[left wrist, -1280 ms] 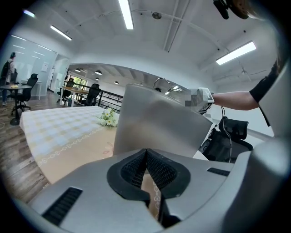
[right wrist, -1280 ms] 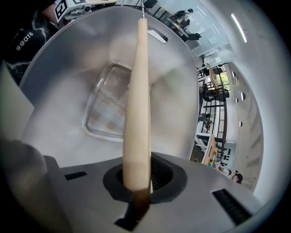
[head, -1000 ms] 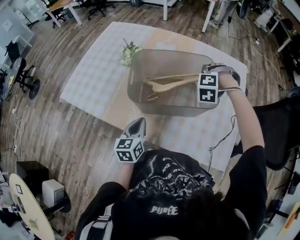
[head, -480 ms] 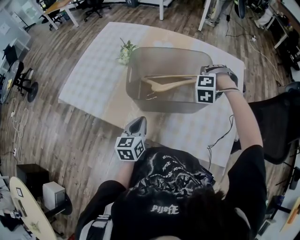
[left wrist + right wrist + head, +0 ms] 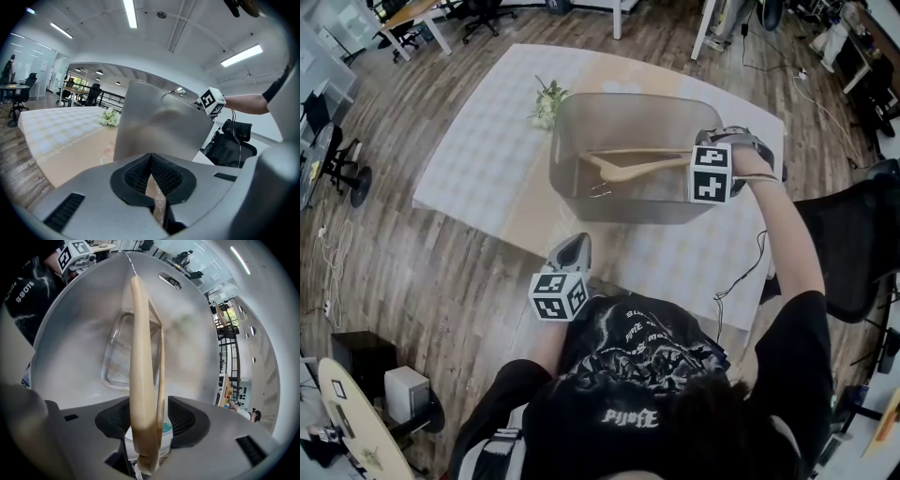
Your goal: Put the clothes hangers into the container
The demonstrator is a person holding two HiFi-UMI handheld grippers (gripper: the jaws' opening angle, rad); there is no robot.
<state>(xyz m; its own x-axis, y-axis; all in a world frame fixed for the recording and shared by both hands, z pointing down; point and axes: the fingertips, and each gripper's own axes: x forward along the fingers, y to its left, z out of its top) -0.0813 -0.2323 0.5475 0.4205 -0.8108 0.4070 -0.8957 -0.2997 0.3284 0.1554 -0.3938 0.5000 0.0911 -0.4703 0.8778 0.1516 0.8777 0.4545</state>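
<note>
Right gripper (image 5: 705, 161) over the container's (image 5: 628, 99) right wall. Fingers opening, one arm end of the wooden hanger (image 5: 637, 167) between them, pads seemingly clear of the wood. Rest of hanger already inside the container, stretched across toward its left wall, wire hook (image 5: 600, 192) low near the floor.

Left gripper (image 5: 572, 251) just outside the container's near wall, above the worktop (image 5: 478, 150). Fingers closed on each other, nothing between.

Risks, as judged:
- Raised arm end likely to drop once freed; hard wood on hard plastic, so a bounce or clatter, possibly a tip against the wall.
- Pull-back along the hanger's line liable to catch the arm end and drag it up over the rim.
- Light tub probably prone to sliding on the cloth if nudged; small flower bunch (image 5: 546, 103) at the container's far left corner in the way.

Materials:
- Hanger: pale smooth wood, curved shoulders, straight lower bar, thin metal hook.
- Container: translucent grey plastic, rounded corners, smooth glossy walls, clear flat panel in floor.
- Worktop: faint checked cloth.
</note>
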